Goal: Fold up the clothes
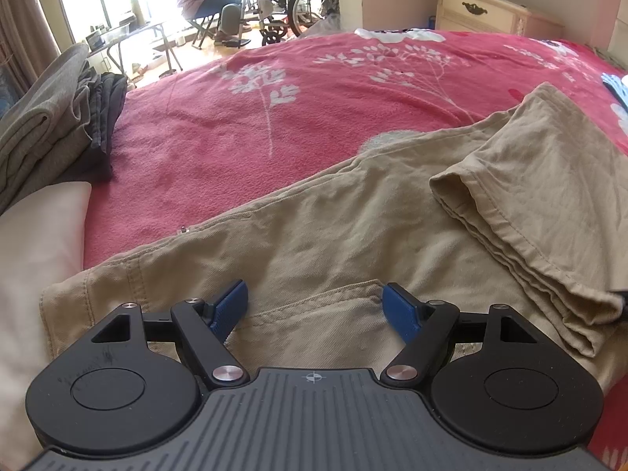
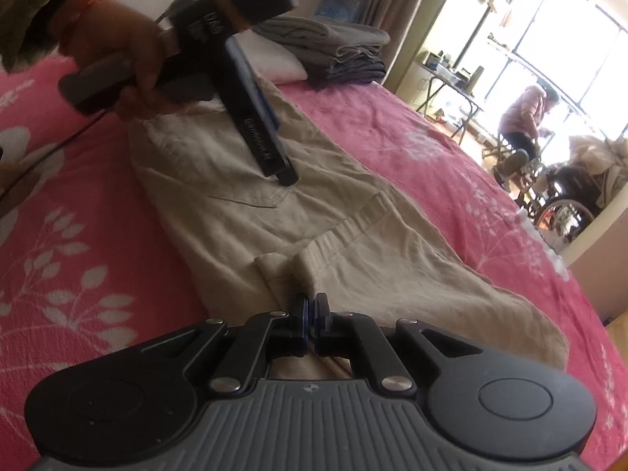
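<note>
Khaki trousers point(image 1: 353, 216) lie flat on the pink floral bedspread point(image 1: 255, 117), long axis slanting across the bed: in the left wrist view the waistband end is at lower left, next to a pale pillow point(image 1: 35, 259), and the legs run toward upper right, then fold back so the hemmed cuffs point(image 1: 510, 212) lie on top, open end pointing back toward the waistband. Fabric is a woven cotton twill, matte, lightly creased, with stitched seams, a back pocket and a double-stitched hem; layered edges show at the folded stack. Bedspread is fuzzy fleece with white leaf prints. Left gripper point(image 1: 314, 306) sits above the trousers' pocket area, blue ribbed pads wide apart, nothing between them, not pressing the cloth. Right gripper point(image 2: 312, 310) is at the far end of the trousers from the waistband, jaws pinched together on a raised pleat of the khaki fabric. In the right wrist view a hand point(image 2: 121, 47) holds the left gripper's handle over the trousers' pocket. Beyond the trousers' waistband end, past the pillow, a stack of folded grey clothes point(image 1: 51, 117) sits on the bedspread, soft knit, neat rectangular layers.
</note>
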A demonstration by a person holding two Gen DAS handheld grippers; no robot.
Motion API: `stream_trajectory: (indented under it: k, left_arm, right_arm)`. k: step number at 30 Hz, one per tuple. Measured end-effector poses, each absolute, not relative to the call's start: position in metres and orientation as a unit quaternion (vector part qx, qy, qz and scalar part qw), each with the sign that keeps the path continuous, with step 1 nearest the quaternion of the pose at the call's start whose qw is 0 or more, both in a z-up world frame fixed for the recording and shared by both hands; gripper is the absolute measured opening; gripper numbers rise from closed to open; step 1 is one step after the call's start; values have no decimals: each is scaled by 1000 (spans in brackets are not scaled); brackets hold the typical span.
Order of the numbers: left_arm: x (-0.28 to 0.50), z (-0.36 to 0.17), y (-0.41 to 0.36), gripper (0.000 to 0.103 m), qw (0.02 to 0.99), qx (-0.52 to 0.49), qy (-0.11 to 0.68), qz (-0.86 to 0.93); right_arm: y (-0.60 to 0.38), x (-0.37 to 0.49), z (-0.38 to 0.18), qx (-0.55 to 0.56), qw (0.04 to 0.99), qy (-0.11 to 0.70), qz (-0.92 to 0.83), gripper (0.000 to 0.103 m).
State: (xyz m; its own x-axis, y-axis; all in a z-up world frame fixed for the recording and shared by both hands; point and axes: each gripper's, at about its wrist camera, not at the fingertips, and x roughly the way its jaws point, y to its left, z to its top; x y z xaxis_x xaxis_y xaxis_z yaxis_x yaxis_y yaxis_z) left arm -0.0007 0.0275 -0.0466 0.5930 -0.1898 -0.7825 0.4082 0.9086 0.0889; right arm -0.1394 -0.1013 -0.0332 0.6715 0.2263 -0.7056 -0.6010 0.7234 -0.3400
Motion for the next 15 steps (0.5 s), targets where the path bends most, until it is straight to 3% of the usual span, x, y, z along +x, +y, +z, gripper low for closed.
stream_trajectory:
  k: [6,10,15]
  left_arm:
    - [0,-42,29,76,882,128,420,-170]
    - [-1,-30,30,76,890,123,404,-170]
    - [-2,-13,13,76,896,116,377,-205]
  right_arm:
    - [-103,-141,-25,-263,877,326,237,5]
    - [-131,-137,4,-159,906,319,231,5]
    - [-199,-103,18,-63,928,356,92,5]
